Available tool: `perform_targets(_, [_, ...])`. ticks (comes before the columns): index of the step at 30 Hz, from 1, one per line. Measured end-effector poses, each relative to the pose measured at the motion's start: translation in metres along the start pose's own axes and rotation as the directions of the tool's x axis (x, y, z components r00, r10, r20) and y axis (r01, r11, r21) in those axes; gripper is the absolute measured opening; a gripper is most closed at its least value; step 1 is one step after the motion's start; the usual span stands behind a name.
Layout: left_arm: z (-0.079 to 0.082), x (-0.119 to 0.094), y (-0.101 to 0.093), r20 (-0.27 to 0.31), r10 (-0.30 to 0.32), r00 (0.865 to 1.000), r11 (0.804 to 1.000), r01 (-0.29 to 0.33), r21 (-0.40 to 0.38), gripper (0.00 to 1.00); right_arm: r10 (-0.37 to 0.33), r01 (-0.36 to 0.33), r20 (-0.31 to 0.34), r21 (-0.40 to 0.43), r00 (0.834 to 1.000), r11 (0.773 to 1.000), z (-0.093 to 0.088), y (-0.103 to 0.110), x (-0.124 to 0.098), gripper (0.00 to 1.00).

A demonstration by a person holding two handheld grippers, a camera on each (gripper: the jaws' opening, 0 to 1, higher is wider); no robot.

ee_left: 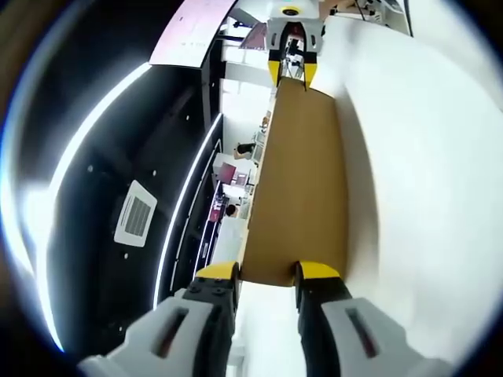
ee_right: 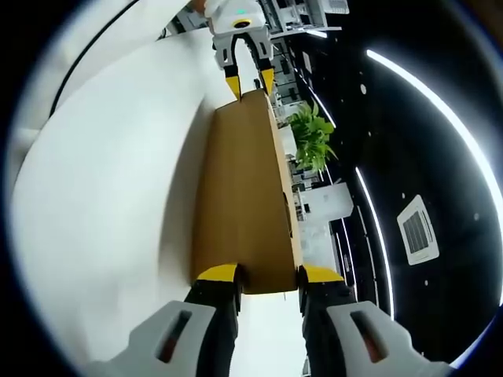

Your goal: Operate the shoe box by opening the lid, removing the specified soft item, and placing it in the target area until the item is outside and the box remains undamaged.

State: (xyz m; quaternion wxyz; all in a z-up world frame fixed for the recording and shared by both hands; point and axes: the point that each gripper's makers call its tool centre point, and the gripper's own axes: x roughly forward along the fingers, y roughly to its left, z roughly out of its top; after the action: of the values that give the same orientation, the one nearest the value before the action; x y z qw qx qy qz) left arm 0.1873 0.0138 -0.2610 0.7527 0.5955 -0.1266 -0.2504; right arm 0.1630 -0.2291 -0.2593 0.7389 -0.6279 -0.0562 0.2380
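The shoe box (ee_left: 299, 181) is a plain brown cardboard box with a smooth, unmarked face, and its lid looks closed as far as the pictures tell. In the left gripper view it runs as a long slab from the near jaws to the far gripper, with white surface to its right. In the right gripper view the box (ee_right: 244, 188) again stretches from near to far, white surface lying to its left.
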Motion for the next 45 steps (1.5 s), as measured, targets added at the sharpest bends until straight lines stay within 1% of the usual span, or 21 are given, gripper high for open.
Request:
perform_targets(7, [0.0013,-0.0015,0.004,0.002,0.01,1.0,1.0,-0.01,-0.002,0.29,0.002,-0.002,0.002,0.006,1.0,1.0,0.0011,-0.0022,-0.0003,0.28])
perform_targets(12, [0.0017,-0.0024,0.0046,0.004,0.035,0.999,0.999,-0.035,-0.003,0.29,0.0,0.0,0.004,0.01,1.0,1.0,0.0004,-0.002,-0.0007,0.28])
perform_targets(14, [0.002,-0.0028,0.0055,0.002,0.027,1.0,0.999,-0.027,-0.032,0.29,-0.001,0.001,0.003,0.023,1.0,1.0,0.0005,-0.0018,-0.0009,0.28])
perform_targets(15, [0.0026,-0.0029,0.0058,-0.004,0.026,1.0,0.999,-0.027,-0.047,0.29,-0.004,0.004,0.002,0.015,1.0,1.0,0.0004,-0.0017,-0.0006,0.28])
perform_targets(20, [0.0019,-0.0032,0.0043,-0.005,0.029,1.0,0.999,-0.029,-0.036,0.29,-0.012,0.012,-0.002,-0.002,1.0,1.0,0.0005,-0.0013,-0.0014,0.28])
perform_targets(26, [0.0018,-0.0025,0.0038,-0.006,0.035,0.999,0.999,-0.036,-0.033,0.29,-0.018,0.018,0.005,0.004,1.0,1.0,0.0005,-0.0027,-0.0016,0.28])
perform_targets(30, [0.0029,-0.0024,0.0046,-0.005,0.035,0.999,0.999,-0.035,-0.027,0.29,-0.023,0.023,-0.003,0.002,1.0,1.0,0.0004,-0.0009,-0.0014,0.28])
perform_targets(37, [0.0029,-0.0027,0.0055,-0.003,0.039,0.999,0.999,-0.039,-0.031,0.29,-0.023,0.023,-0.01,-0.002,1.0,1.0,0.0009,-0.0038,-0.0021,0.28])
perform_targets(45, [0.003,-0.0037,0.0101,0.005,0.043,0.999,0.998,-0.043,-0.035,0.29,-0.03,0.029,0.001,0.022,1.0,0.999,0.0015,-0.0078,-0.0029,0.28])
